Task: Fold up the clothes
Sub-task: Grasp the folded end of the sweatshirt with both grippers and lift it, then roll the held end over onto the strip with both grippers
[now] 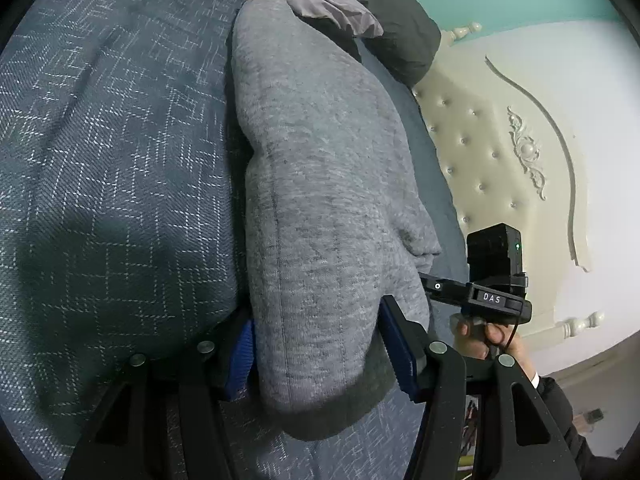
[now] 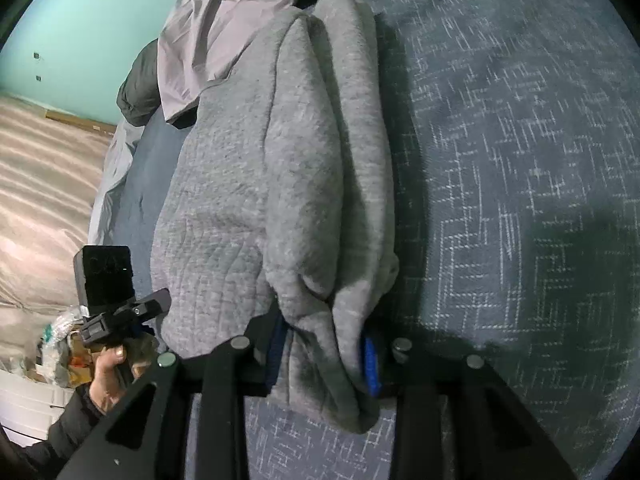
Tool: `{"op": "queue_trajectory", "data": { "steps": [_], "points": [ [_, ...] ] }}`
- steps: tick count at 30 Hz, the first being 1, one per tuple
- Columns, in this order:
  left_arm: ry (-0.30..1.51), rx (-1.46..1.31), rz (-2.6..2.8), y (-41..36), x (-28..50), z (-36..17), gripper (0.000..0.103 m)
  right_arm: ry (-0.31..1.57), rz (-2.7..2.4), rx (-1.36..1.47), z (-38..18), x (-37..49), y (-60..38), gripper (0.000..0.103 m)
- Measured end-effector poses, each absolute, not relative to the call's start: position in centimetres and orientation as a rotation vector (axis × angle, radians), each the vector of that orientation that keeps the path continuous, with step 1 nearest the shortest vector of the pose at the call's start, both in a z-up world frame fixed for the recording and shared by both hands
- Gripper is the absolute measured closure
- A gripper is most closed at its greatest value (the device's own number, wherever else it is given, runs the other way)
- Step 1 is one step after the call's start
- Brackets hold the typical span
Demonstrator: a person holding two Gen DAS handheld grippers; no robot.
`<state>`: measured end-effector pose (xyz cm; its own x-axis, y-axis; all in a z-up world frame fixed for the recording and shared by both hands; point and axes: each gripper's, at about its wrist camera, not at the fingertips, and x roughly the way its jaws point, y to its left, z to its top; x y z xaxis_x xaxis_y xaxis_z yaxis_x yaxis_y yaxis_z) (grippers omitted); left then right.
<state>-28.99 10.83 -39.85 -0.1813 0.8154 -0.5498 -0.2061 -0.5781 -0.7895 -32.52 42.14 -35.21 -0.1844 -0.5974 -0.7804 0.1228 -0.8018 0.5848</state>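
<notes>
While it lies folded lengthwise on the blue crosshatch-patterned bedspread (image 1: 112,152), the grey fleece sweatshirt (image 1: 320,184) forms a long, soft, heathered bundle with a darker ribbed hem. Each claw, left (image 1: 320,352) and right (image 2: 324,360), pinches one end between blue ribbed pads. Crumpled lilac fabric (image 2: 224,20) lies beyond.
</notes>
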Motion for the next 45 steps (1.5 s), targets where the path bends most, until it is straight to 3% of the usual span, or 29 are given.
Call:
{"op": "queue_trajectory", "data": {
  "steps": [5, 11, 31, 45],
  "points": [
    [-0.696, -1.348, 1.896, 11.3, -28.4, -38.6, 0.047, -0.431, -2.108, 1.593, -33.6, -32.2, 41.4, 0.083],
    [-0.636, -1.316, 1.948, 12.1, -27.8, -36.2, 0.053, -0.384, -2.157, 1.567, -31.7, -31.6, 42.5, 0.087],
    [-0.487, -1.174, 2.011, 19.4, -27.3, -26.7, 0.056, -0.201, -2.355, 1.417, -19.3, -30.8, 49.4, 0.090],
    [-0.399, -1.064, 1.944, 32.7, -26.6, -19.5, 0.056, -0.179, -2.521, 1.328, -9.9, -28.7, 60.5, 0.091]
  ]
}}
